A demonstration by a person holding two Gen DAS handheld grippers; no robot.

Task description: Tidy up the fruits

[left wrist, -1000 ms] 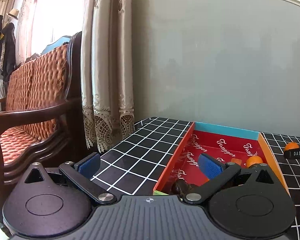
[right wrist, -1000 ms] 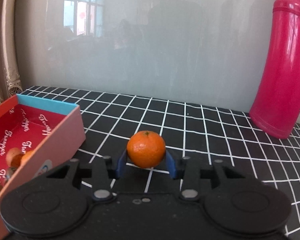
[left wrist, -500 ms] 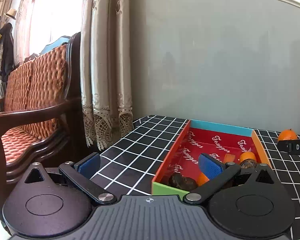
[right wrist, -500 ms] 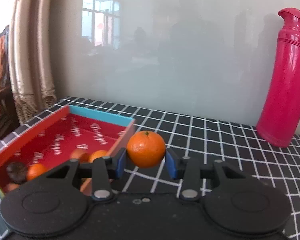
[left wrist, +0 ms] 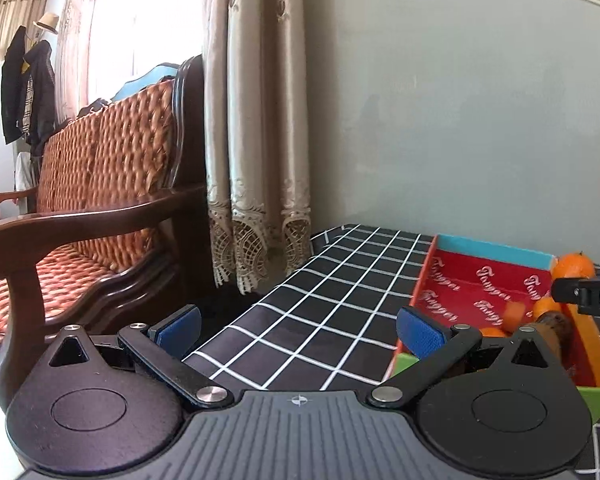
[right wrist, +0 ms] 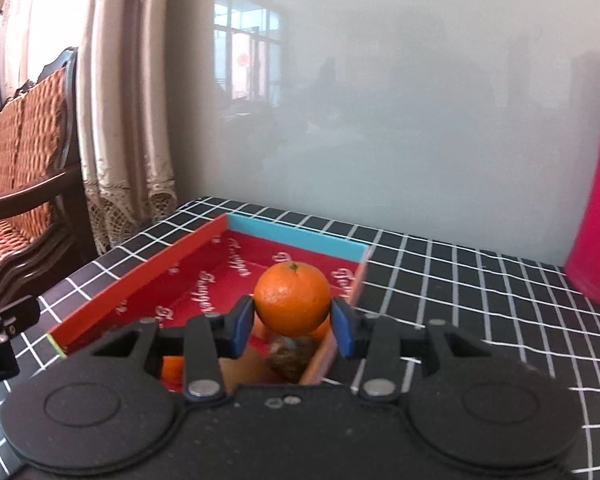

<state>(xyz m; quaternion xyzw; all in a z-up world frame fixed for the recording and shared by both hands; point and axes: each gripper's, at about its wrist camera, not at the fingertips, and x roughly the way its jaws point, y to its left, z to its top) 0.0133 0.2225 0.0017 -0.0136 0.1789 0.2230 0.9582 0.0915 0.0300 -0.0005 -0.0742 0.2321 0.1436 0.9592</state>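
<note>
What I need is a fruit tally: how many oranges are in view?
4. One orange is held in the right hand-held gripper above the red box. Three lie in the box, partly covered. More may be hidden behind the grippers.

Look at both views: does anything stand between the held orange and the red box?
Nothing visible does. The orange, clamped in the right tongs, hangs over the open red box, whose near end already holds fruit.

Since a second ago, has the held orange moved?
Yes. The orange in the right gripper went left, away from the pink flask, over the red box.
</note>
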